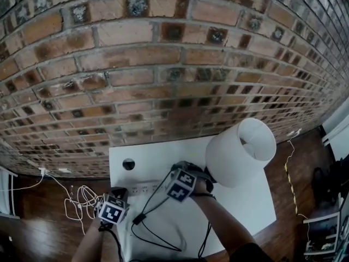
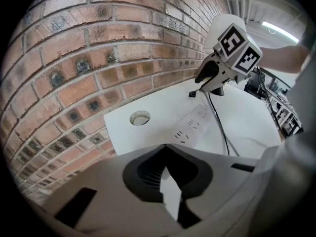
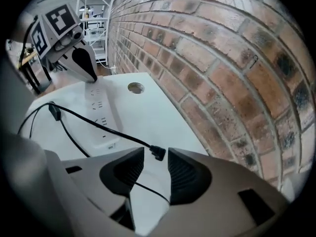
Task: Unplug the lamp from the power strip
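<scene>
The lamp with its white shade stands on the right of the white table. A white power strip lies near the table's back edge. The lamp's black plug is out of the strip and lies on the table just between the tips of my right gripper, which is open and not pressing on it. Its black cord runs back across the strip. My left gripper is shut, its tip down on the strip's far end. The strip reaches from my left gripper toward the right gripper.
A brick wall rises right behind the table. A round cable hole sits in the tabletop by the strip. White cables lie on the wooden floor at the left. The cord's inline switch rests near the table's front.
</scene>
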Demonstrator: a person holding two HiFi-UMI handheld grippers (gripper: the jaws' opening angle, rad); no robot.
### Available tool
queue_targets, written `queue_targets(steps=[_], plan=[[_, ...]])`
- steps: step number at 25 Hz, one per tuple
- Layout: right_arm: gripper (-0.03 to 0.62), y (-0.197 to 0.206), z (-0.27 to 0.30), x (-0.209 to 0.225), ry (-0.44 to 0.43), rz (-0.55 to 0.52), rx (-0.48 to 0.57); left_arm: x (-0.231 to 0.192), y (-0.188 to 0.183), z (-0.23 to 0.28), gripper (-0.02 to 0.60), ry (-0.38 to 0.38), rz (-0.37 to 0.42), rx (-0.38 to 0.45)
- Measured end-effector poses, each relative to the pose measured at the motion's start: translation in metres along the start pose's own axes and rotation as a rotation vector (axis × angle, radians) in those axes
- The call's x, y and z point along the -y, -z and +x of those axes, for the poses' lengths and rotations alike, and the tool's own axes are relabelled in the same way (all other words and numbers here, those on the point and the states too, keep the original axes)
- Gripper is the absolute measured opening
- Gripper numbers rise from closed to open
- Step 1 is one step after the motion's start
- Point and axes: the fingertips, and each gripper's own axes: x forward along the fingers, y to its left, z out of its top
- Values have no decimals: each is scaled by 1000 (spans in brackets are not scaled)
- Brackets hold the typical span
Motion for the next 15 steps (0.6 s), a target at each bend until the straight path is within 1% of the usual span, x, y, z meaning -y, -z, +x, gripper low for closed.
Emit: queue_targets(steps=[2,4,8,9,10,12,14,15], plan=[[160,0,-3,-3,-38,10,-5,1,0,0,12,3,0,0],[160,-5,-5,-4,-53,23,14,0,0,-1,12,5,-2,0],[160,-12,-9,-10,-105,86,59,0,-1,0,12,9,-16,5],[123,-14,-9,-13,-119,93,66,0,0,0,12,9,-19,5],[103,-15,-8,-16,-127,93,72,0,1,0,12,8,-21,4],[98,-17,-8,-19,-122,79,78,0,1,0,12,7,-19,-1],[48,-20,-10,-20,-124,89,91,-1,0,0,12,8,-25,0],[1,-22,-13,-22,-143,125,104,-1,0,0,11,9,-35,3]])
